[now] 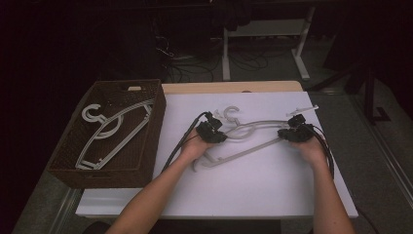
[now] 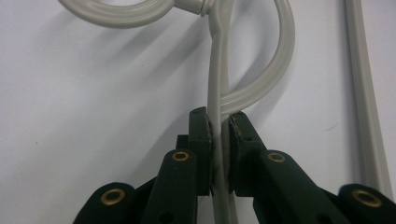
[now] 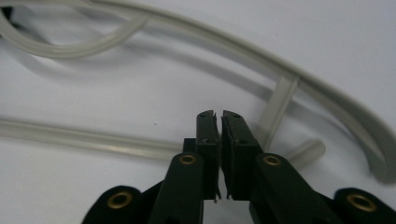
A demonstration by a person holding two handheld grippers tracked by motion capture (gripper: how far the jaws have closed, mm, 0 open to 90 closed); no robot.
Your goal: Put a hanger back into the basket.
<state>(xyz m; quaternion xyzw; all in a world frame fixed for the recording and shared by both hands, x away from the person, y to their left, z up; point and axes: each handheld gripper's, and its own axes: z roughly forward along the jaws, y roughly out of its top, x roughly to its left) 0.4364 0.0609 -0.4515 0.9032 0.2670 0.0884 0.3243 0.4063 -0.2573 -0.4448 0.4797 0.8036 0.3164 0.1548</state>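
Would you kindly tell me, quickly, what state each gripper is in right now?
Left gripper: shut on the grey hanger, pads pressing its thin bar.
Right gripper: shut, nothing between its pads; the hanger lies beside it.

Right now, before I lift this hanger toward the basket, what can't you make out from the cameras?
- High view: both hands cover the left gripper and right gripper, hiding the jaws.
- Right gripper view: the jaws look shut with nothing between them; the hanger lies beyond the tips.
- Left gripper view: the frame edges cut the hanger off beyond the gripped bar.
- High view: the basket is dim; its hanger count is unclear.
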